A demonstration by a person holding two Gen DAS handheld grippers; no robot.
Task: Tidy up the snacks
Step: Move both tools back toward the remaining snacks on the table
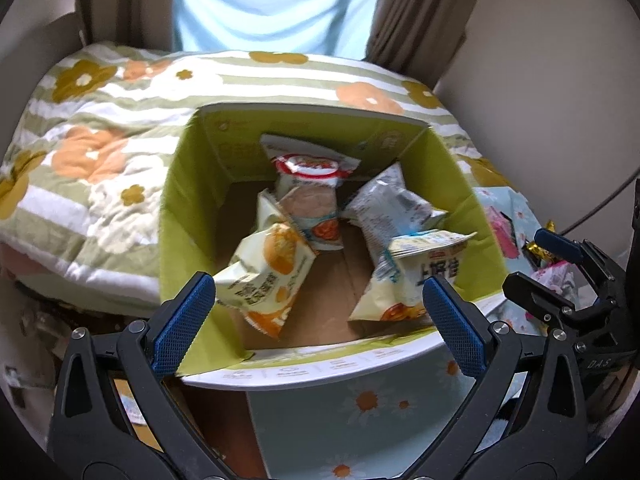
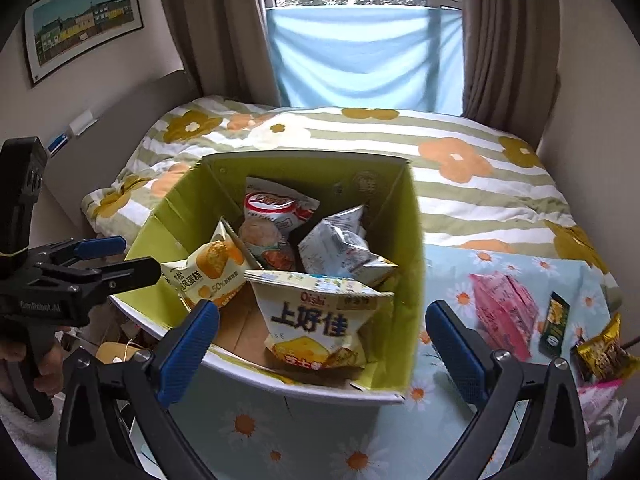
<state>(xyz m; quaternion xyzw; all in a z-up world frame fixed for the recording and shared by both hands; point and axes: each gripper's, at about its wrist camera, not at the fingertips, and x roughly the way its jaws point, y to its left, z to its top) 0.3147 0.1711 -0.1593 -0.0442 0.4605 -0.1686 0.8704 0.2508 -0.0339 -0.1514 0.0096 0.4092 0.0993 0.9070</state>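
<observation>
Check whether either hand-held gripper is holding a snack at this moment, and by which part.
Nothing is held. The right hand-held gripper is open above the green box, pads clear of the Oishi bag. The left hand-held gripper is also open and empty.

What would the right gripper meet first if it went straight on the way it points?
Probably the yellow Oishi snack bag lying in the green box, framed between the open right gripper fingers; depth is unclear, so the box's near rim might come first.

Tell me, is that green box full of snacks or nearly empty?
Partly filled. The green box holds a handful of packets, such as the cheese snack bag, but brown cardboard floor shows between them and its walls rise well above them.
</observation>
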